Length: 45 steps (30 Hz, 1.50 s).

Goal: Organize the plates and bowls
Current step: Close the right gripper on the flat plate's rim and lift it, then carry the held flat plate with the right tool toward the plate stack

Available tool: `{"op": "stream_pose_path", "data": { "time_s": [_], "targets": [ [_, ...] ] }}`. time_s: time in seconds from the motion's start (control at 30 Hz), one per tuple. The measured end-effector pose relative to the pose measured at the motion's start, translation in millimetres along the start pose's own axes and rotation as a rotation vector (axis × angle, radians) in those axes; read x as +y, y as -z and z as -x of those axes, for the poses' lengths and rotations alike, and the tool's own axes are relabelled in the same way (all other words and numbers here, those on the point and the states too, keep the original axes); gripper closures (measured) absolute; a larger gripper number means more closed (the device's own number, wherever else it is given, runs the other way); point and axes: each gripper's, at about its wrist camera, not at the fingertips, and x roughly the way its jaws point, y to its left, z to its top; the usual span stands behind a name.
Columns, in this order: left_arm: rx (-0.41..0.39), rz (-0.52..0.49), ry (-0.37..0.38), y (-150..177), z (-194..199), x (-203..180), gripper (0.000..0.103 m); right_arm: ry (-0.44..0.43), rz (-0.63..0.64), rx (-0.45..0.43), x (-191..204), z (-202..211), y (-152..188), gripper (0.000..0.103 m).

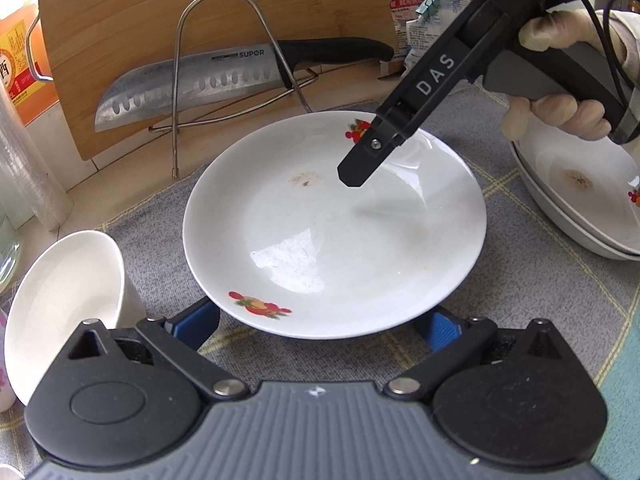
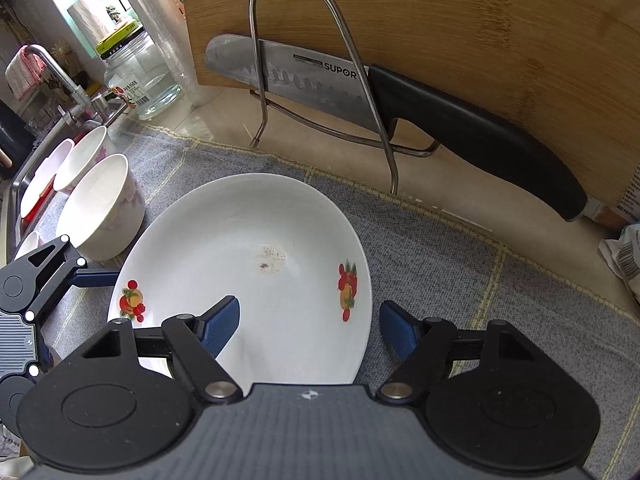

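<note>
While the fruit-patterned plate (image 2: 248,272) lies flat on the grey cloth (image 2: 440,256), a brownish smudge near its middle, you are at the pick-up step for it, and nothing is lifted yet. Your right gripper (image 2: 310,328) straddles the plate's right rim: one blue pad hangs over the white inside, the other stands off the edge above the cloth, so the tongs are part-way open with the rim between them and no pad pressing. Your left gripper (image 1: 320,326) sits at the near edge, spread wide, its blue fingers (image 1: 196,322) showing either side of the rim and partly tucked beneath it; whether they touch the plate I cannot tell.

To the left stand white bowls (image 2: 102,208), the nearest just beside the plate. To the right, in the left wrist view, a stack of plates (image 1: 580,208) waits under your gloved hand (image 1: 560,112). At the far side a cleaver (image 1: 192,88) rests in a wire rack (image 1: 224,60) against a wooden cutting board (image 1: 200,8).

Next, I judge, you need to close the right pads squarely on the rim, then lift gently; glazed china held by one edge may slip or tip, so keep it clear of the nearest bowl.
</note>
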Motion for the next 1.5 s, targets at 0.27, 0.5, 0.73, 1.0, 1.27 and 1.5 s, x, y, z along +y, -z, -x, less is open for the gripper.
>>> {"op": "stream_pose_path", "data": {
  "time_s": [0.27,0.5,0.73,1.0,1.27,1.5],
  "targets": [
    [0.004,-0.014,0.003,-1,1,1,0.001,-0.052,-0.005,-0.013,-6,-2,-5,0.03],
    [0.008,-0.021,0.01,-2,0,3,0.001,-0.074,-0.005,-0.024,-7,-4,-8,0.034],
    [0.003,-0.021,0.013,-1,0,3,0.0,-0.074,-0.022,-0.028,-12,-2,-7,0.042],
    [0.004,-0.038,0.016,0,4,2,0.002,-0.057,-0.018,-0.034,-6,5,-4,0.042],
    [0.006,-0.074,0.026,-14,23,2,0.002,-0.049,-0.016,-0.078,5,32,-1,0.042],
    [-0.002,-0.151,0.065,-32,39,-11,0.002,-0.008,-0.041,-0.114,6,67,17,0.042]
  ]
}}
